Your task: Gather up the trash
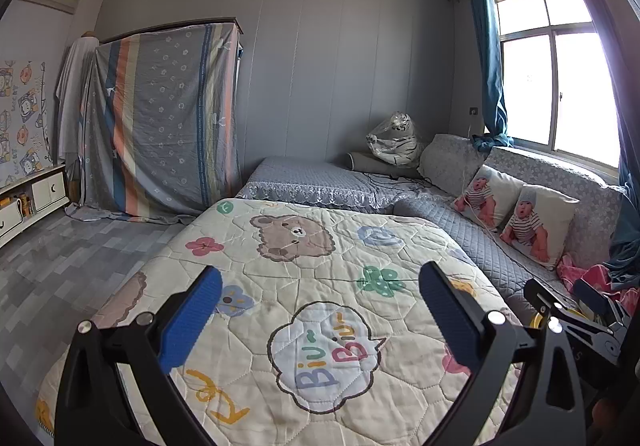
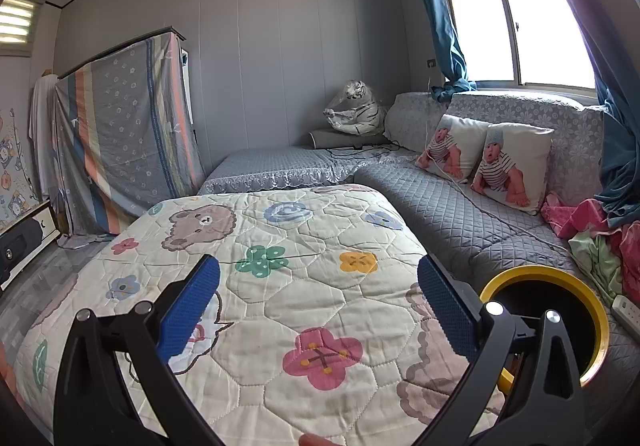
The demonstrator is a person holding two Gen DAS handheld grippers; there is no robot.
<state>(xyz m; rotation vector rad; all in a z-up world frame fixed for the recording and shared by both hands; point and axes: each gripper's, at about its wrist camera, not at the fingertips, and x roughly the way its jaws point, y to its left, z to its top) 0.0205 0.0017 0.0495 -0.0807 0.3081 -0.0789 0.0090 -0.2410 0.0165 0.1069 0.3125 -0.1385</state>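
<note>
Quilted cream fabric, printed with bears and flowers, covers the bed [image 2: 280, 286], which fills most of both wrist views and serves as the landmark. Along the bed's right side a grey quilted sofa [image 2: 460, 213] is seen, with two baby-print cushions [image 2: 508, 165] against its back and a pink and green heap of cloth [image 2: 600, 242] at its near end. Just beside the bed's near right corner, on the sofa seat, a round bin with a yellow rim [image 2: 560, 274] and a dark inside is placed; it is judged to be the trash container.

No loose trash can be made out on the bed or the sofa, so where the litter lies cannot be told. The bin is judged light and rigid, with a smooth rim that may slip; a hold across the rim wall would be suited. Any scrap is expected to be light and crushable, best pinched at its middle.

Above the bed, the left hand-held gripper [image 1: 320, 306] is held spread wide with nothing between its blue pads. The right hand-held gripper [image 2: 320, 306] is likewise spread and empty, its right finger just beside the bin.
</note>
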